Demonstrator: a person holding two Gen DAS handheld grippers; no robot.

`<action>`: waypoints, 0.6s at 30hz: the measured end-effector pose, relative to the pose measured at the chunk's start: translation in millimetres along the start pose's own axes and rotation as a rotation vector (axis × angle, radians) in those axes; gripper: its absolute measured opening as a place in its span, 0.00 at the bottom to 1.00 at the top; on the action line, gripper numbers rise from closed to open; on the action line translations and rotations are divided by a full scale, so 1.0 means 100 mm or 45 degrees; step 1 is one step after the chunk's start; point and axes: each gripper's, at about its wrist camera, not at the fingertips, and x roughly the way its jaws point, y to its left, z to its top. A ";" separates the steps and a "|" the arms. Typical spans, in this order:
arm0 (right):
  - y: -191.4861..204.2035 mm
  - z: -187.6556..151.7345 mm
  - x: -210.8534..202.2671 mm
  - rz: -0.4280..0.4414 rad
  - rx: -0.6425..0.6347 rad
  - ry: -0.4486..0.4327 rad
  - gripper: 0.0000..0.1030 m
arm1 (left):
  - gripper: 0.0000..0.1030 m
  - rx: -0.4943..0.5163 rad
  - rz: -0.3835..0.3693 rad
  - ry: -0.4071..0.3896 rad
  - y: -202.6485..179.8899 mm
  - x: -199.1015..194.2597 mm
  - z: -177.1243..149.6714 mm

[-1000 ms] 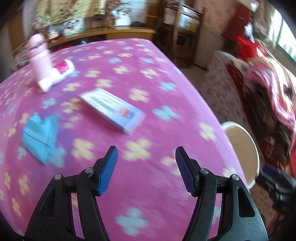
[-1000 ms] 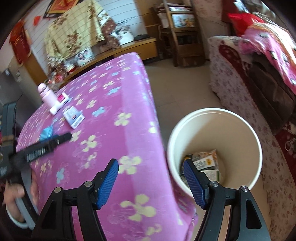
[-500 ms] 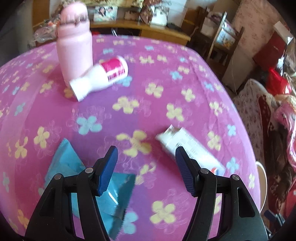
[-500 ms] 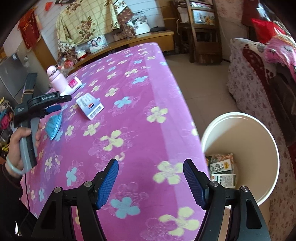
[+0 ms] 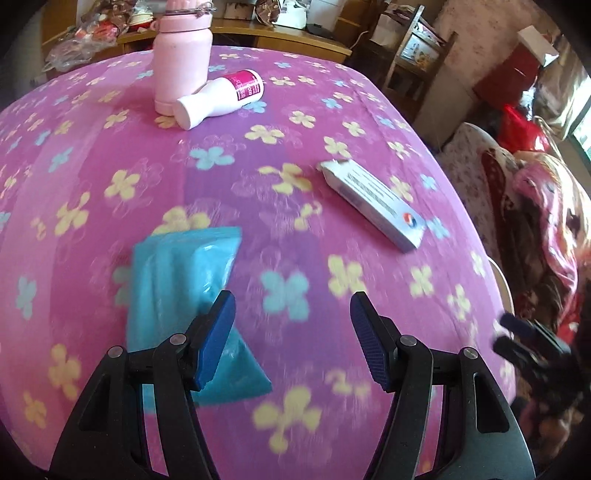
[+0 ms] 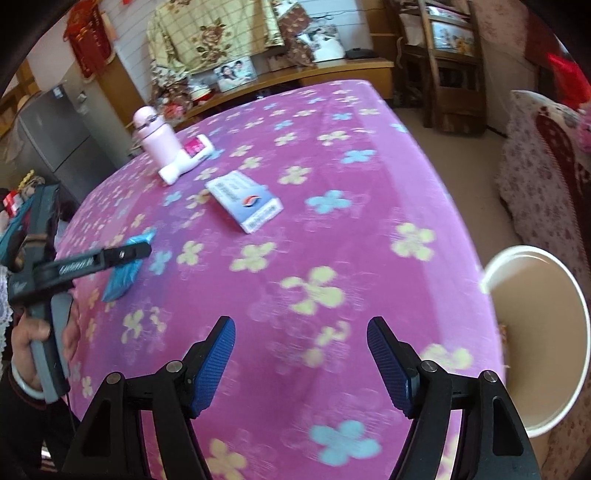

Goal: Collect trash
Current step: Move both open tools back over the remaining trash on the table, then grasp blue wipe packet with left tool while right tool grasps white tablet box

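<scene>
Your left tongs (image 5: 290, 341) and right tongs (image 6: 299, 363) are gaping empty; beside the pink flask (image 5: 181, 61), the white bottle's (image 5: 221, 99) magenta label is showing blurred, unreadable writing.

I am working in a lived-in family home, in what looks like a living room. Under my right gripper (image 6: 299, 363) a counter (image 6: 369, 206) wears a pink fleece cover printed with flowers. Far beyond it, a long wooden sideboard (image 6: 332, 72) carries framed family photos (image 6: 236, 72) under floral cloths (image 6: 210, 33) hung on the wall. To the far left stands a grey fridge (image 6: 59, 133). To the right sits a sofa (image 6: 543, 166) in a floral cover, and past it a wooden shelf unit (image 6: 443, 55).
</scene>
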 end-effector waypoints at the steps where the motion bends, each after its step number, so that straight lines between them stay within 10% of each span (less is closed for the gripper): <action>1: 0.05 0.02 0.04 0.017 -0.011 0.000 0.70 | 0.62 -0.008 -0.018 0.002 0.02 -0.07 -0.04; 18: 0.63 0.86 0.80 -0.002 -0.330 -0.029 0.82 | 0.68 -0.131 0.135 -0.078 0.49 -0.31 -0.24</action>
